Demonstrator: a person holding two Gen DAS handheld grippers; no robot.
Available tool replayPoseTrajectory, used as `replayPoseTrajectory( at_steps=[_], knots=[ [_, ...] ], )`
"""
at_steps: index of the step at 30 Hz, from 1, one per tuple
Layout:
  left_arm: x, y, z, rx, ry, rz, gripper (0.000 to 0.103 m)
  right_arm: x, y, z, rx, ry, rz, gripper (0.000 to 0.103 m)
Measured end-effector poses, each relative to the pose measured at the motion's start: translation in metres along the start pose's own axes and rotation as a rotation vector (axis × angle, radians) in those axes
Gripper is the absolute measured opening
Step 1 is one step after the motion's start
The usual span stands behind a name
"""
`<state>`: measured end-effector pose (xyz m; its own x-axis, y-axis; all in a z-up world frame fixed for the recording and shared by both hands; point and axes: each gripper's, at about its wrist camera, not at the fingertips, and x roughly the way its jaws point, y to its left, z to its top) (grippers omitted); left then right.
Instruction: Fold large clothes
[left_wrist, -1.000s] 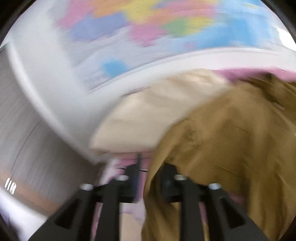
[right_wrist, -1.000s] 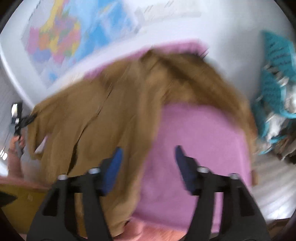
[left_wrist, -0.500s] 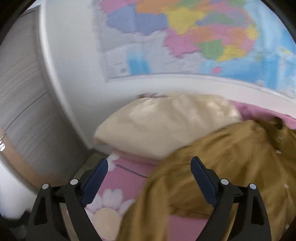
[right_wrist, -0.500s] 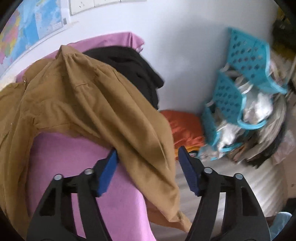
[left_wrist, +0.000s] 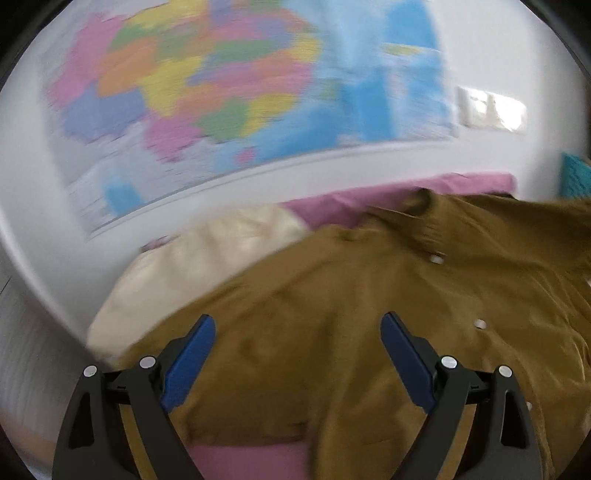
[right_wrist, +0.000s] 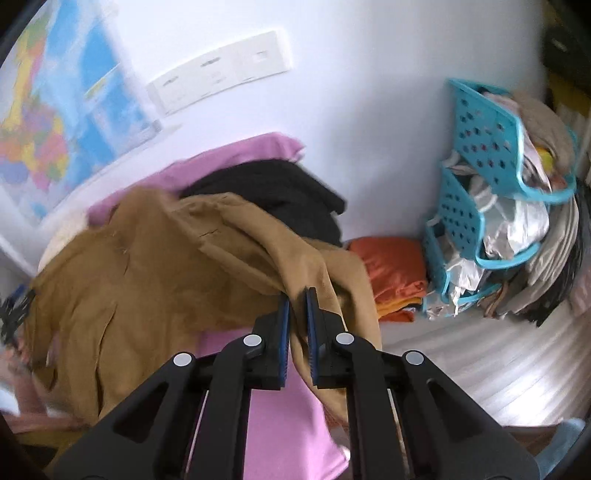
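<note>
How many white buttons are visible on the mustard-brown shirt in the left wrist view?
3 clear. On the mustard-brown shirt: one white button near the collar, one lower down, one at the right edge. Blur and folds may hide others.

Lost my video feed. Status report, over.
Right tongs shut on brown shirt. Left tongs open above it. Black garment lies behind shirt.

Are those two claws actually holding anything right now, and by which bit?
The right claw is shut on the brown shirt, pinching a hanging fold at its right-hand edge. The left claw is open above the shirt, holding nothing.
</note>
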<state>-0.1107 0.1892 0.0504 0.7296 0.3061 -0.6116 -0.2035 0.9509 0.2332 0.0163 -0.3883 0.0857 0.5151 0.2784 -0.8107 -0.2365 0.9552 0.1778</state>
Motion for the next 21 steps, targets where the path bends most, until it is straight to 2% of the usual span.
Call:
replayPoseTrajectory(
  at_steps=[2, 5, 8, 12, 13, 16, 18, 19, 20, 21],
  knots=[
    [0.009, -0.026, 0.001, 0.052, 0.007, -0.075, 0.089, -0.006, 0.028, 0.006, -0.045, 0.041, 0.034, 0.009],
    [0.016, -0.051, 0.003, 0.100, 0.011, -0.147, 0.089, -0.015, 0.065, 0.012, -0.088, 0.081, 0.096, 0.010],
    [0.019, -0.073, 0.004, 0.143, 0.003, -0.216, 0.089, -0.032, 0.133, 0.015, -0.186, 0.109, 0.177, 0.011],
    [0.022, -0.086, 0.006, 0.139, 0.006, -0.361, 0.089, -0.044, 0.213, 0.019, -0.297, 0.109, 0.275, 0.011],
    [0.023, -0.088, 0.006, 0.137, 0.007, -0.396, 0.089, -0.045, 0.233, 0.019, -0.317, 0.108, 0.324, 0.011],
    [0.023, -0.088, 0.004, 0.122, 0.015, -0.496, 0.089, -0.030, 0.279, 0.016, -0.359, 0.127, 0.393, 0.013],
    [0.025, -0.085, 0.001, 0.101, 0.023, -0.548, 0.089, -0.009, 0.299, 0.013, -0.395, 0.180, 0.393, 0.016],
    [0.026, -0.084, -0.001, 0.095, 0.030, -0.565, 0.089, 0.002, 0.306, 0.010, -0.414, 0.188, 0.384, 0.031],
    [0.027, -0.083, -0.004, 0.090, 0.036, -0.579, 0.089, 0.013, 0.308, 0.009, -0.414, 0.192, 0.363, 0.051],
    [0.030, -0.083, -0.007, 0.085, 0.050, -0.594, 0.089, 0.020, 0.308, 0.009, -0.421, 0.186, 0.338, 0.055]
  ],
)
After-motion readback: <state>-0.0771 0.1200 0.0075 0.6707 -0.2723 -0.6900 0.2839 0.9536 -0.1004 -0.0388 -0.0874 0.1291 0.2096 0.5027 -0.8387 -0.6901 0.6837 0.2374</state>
